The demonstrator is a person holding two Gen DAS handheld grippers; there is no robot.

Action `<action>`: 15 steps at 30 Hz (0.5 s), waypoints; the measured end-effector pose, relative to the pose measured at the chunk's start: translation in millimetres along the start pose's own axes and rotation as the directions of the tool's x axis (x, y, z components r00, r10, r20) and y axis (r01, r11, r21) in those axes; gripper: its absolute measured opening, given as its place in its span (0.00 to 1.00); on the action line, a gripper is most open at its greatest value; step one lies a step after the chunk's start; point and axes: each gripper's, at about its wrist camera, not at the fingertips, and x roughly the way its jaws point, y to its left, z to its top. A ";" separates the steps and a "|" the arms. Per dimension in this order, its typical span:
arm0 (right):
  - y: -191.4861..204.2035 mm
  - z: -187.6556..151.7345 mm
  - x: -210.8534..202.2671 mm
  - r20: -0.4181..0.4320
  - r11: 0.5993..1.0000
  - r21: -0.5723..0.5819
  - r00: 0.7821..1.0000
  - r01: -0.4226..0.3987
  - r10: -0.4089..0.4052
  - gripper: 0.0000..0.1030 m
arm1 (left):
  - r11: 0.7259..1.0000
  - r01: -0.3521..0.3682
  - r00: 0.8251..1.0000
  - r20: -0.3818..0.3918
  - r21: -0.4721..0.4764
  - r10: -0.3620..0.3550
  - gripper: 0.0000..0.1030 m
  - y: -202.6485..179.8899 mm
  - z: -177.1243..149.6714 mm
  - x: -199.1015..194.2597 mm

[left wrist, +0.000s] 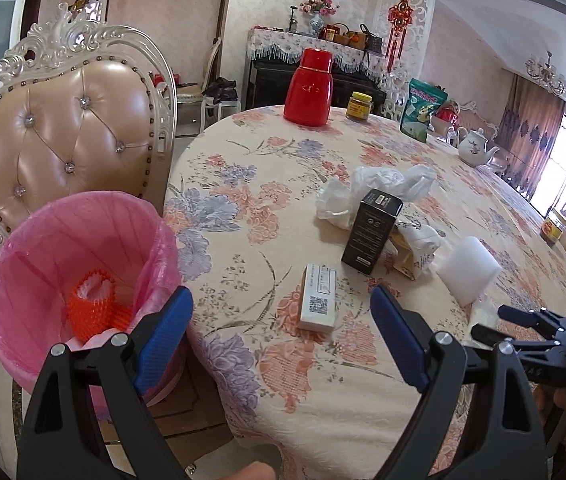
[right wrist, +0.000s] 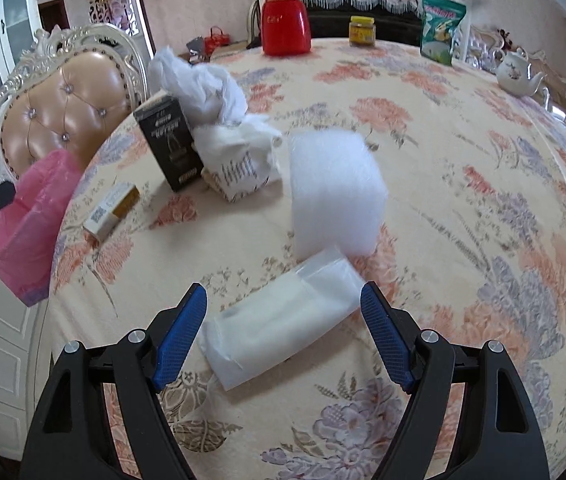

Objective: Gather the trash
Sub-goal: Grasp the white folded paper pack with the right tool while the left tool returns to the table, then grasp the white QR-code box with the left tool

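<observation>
Two grippers are working over a flowered tablecloth [right wrist: 443, 184], both spread wide and holding nothing. Right gripper [right wrist: 283, 320] is hovering with a flat clear plastic bag [right wrist: 283, 320] lying directly between its fingers, close in. Bag is looking light, limp and slick; likely to slide or fold, so pinching across its creased middle, where layers are doubled, seems the best hold. Just beyond the bag a white foam block [right wrist: 335, 192] is sitting: light, springy, easy to squeeze across its flat sides. Farther ahead and to the left are standing a black carton [right wrist: 169, 148], crumpled white plastic [right wrist: 199, 84] and a printed paper wrapper [right wrist: 239, 176], touching one another.

Left gripper [left wrist: 281, 320] is hanging at the table's edge. A small white box [left wrist: 319, 300] is lying just ahead between its fingers; stiff card, best taken across its narrow sides. Pink-lined bin [left wrist: 79, 280] is sitting to its left, below table level, with an orange mesh sleeve [left wrist: 95, 308] inside.
</observation>
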 end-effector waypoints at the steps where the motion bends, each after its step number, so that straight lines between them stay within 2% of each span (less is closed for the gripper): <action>1: 1.6 -1.4 2.6 -0.010 1.000 -0.004 1.000 -0.005 0.005 0.71 | 1.000 0.002 1.000 -0.001 0.000 -0.002 0.85 -0.5 0.1 -0.2; 5: 3.0 -4.7 8.0 -0.031 1.000 -0.005 0.999 -0.022 0.021 0.57 | 1.000 0.004 1.000 -0.003 0.002 -0.004 0.85 -0.9 0.0 0.3; 9: 0.2 -4.4 5.8 -0.024 1.000 -0.012 1.000 0.003 -0.003 0.46 | 1.000 0.009 1.000 -0.012 0.004 -0.009 0.85 -1.0 -0.6 4.0; 15: -4.3 -4.1 2.2 -0.015 0.999 -0.032 1.000 0.009 -0.009 0.36 | 1.000 0.030 0.999 -0.041 0.010 -0.029 0.84 -6.8 -4.5 19.0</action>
